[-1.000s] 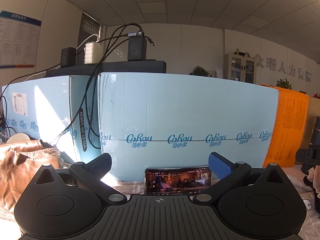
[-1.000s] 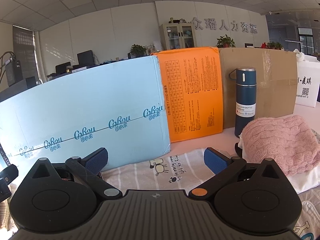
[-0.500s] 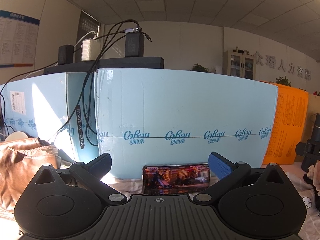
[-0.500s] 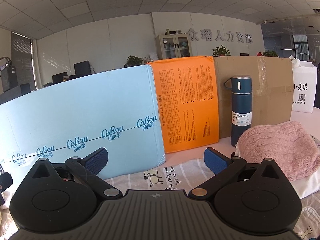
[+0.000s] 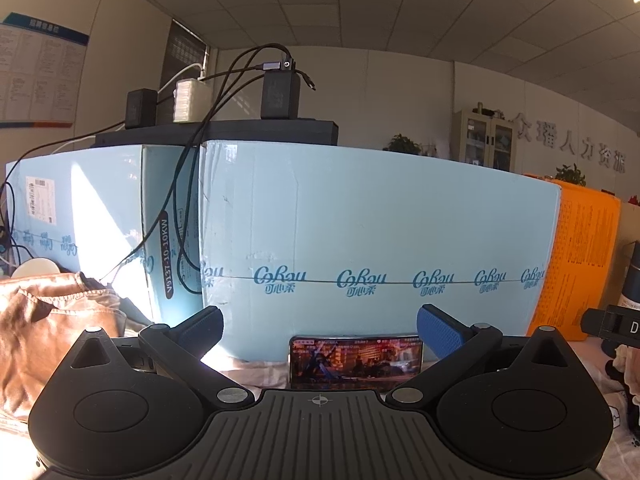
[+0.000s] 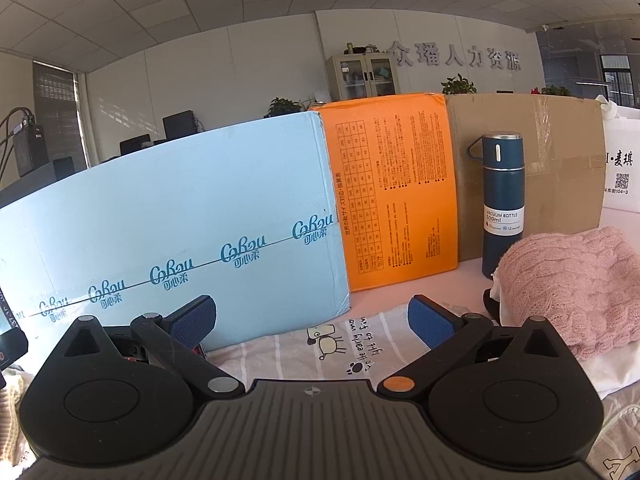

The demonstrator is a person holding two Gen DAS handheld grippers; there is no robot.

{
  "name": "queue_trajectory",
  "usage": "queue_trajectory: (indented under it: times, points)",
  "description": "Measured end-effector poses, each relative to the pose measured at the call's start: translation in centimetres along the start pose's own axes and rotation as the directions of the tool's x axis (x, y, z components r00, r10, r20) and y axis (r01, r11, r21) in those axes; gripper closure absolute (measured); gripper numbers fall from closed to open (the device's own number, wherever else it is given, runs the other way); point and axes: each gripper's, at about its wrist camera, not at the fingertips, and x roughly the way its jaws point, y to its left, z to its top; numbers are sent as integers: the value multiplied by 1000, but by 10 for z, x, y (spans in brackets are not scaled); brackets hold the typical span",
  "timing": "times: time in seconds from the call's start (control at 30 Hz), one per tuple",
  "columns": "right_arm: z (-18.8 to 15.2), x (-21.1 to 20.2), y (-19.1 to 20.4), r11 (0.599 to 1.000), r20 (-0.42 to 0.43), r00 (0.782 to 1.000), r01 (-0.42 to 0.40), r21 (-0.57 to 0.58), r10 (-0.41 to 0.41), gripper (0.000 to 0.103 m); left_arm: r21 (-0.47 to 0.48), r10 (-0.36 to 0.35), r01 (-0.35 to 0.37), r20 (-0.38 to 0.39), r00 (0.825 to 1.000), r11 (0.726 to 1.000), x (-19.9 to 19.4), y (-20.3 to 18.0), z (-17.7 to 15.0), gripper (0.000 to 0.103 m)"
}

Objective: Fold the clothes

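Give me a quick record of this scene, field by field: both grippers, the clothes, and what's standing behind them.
left gripper: open, empty
right gripper: open, empty
pink knit sweater: bunched, right of right gripper
brown garment: crumpled, far left
printed cloth: spread under right gripper
phone: propped against light blue box
vacuum bottle: upright, before cardboard box

A phone (image 5: 356, 362) stands near, against the long box (image 5: 380, 248). A garment (image 5: 44, 332) lies left of it. In the right view, the printed box (image 6: 394, 196) stands right of the long box (image 6: 172, 240); further right stands a bottle (image 6: 502, 204), with a knitted garment (image 6: 576, 284) nearer.
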Motion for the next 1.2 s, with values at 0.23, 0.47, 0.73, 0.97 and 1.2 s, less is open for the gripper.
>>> queue_trajectory:
  times: [0.23, 0.47, 0.73, 0.97, 1.2]
  points:
    - [0, -2, 1, 999, -1, 999, 33, -16, -33, 0, 0, 0, 0, 5, 1000, 1000, 0, 1, 1, 0]
    - [1, -3, -1, 1000, -7, 1000, 21, 5, -21, 0, -4, 4, -4, 7, 1000, 1000, 0, 2, 1, 0]
    - [2, -3, -5, 999, -32, 999, 19, 26, -18, 0, -10, 4, -4, 11, 1000, 1000, 0, 4, 2, 0]
    - [0, -3, -5, 999, -39, 999, -10, 36, 12, 0, -23, -8, 9, 22, 1000, 1000, -1, 6, 2, 0]
    - [0, -2, -3, 999, -39, 998, -39, 35, 40, 0, -30, -18, 18, 9, 1000, 999, 3, 7, 1, 0]
